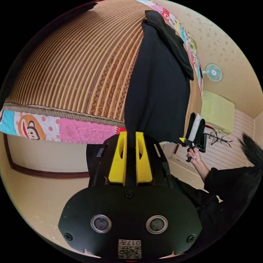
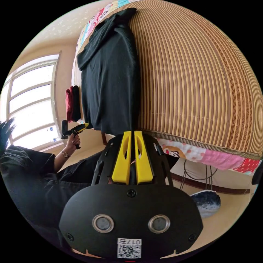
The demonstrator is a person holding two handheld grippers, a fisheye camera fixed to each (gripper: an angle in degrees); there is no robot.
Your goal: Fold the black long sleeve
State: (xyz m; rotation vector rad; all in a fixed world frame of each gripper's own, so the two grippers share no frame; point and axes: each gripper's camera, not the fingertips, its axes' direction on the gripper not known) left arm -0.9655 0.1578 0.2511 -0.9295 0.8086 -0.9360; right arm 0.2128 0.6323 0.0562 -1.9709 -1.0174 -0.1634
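So the black long sleeve [image 1: 159, 90] lies flat on the bed's woven striped mat [image 1: 76, 68], already narrowed into a long panel. Its long axis runs straight away from both claws, from the bed's near edge toward the far one. The hem end sits at the near edge, right over the patchwork quilt [image 1: 68, 128] that hangs off the side, and that's where both claws are.

In the left gripper view the left claw [image 1: 131, 137] has its yellow jaws nearly together with the hem's corner pinched between them. Same deal in the right gripper view: the right claw [image 2: 131, 135] is nearly closed on the other hem corner. So both are equally near, one per corner, and I'd guess the next move is carrying the hem up along that axis toward the far end.

Fabric looks like thin ribbed knit, matte, mostly smooth, with a bunched bit near the far end, probably a folded-in sleeve.
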